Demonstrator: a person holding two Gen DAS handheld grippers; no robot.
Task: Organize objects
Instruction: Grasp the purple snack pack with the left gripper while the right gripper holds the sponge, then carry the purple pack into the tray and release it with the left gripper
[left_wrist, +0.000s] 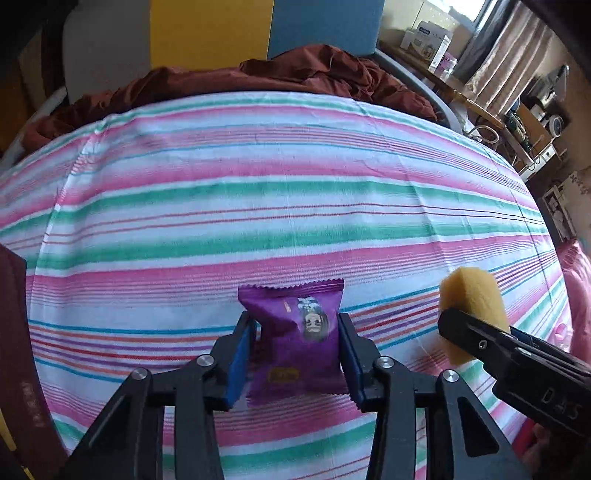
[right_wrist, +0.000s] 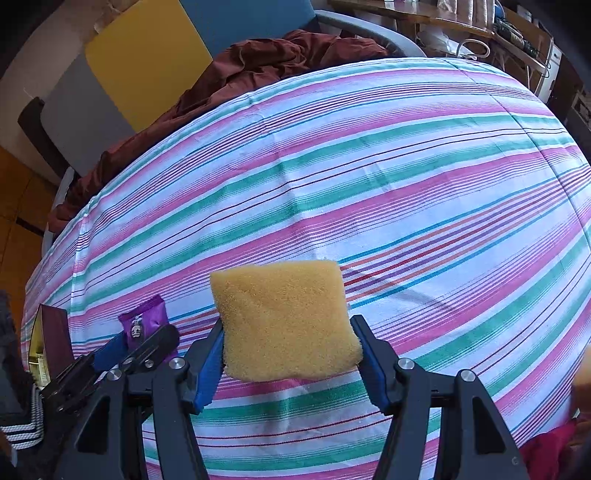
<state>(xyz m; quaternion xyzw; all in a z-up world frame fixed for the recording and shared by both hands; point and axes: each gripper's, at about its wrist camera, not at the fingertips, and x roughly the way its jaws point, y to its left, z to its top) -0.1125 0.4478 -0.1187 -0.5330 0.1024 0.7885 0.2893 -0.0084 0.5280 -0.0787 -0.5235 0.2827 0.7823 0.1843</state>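
My left gripper (left_wrist: 297, 345) is shut on a purple snack packet (left_wrist: 295, 339) and holds it over the striped bedsheet (left_wrist: 258, 192). My right gripper (right_wrist: 288, 343) is shut on a yellow sponge (right_wrist: 286, 319), squeezing its sides. In the left wrist view the sponge (left_wrist: 471, 302) and the right gripper (left_wrist: 461, 325) show at the lower right. In the right wrist view the packet (right_wrist: 144, 323) and the left gripper (right_wrist: 142, 341) show at the lower left. The two grippers are side by side, close together.
A rumpled dark red blanket (left_wrist: 295, 74) lies at the bed's far end. A dark maroon box (right_wrist: 55, 338) stands at the left edge of the bed. A pink cushion (left_wrist: 576, 288) lies at the right edge. Cluttered shelves (left_wrist: 517, 92) stand to the far right.
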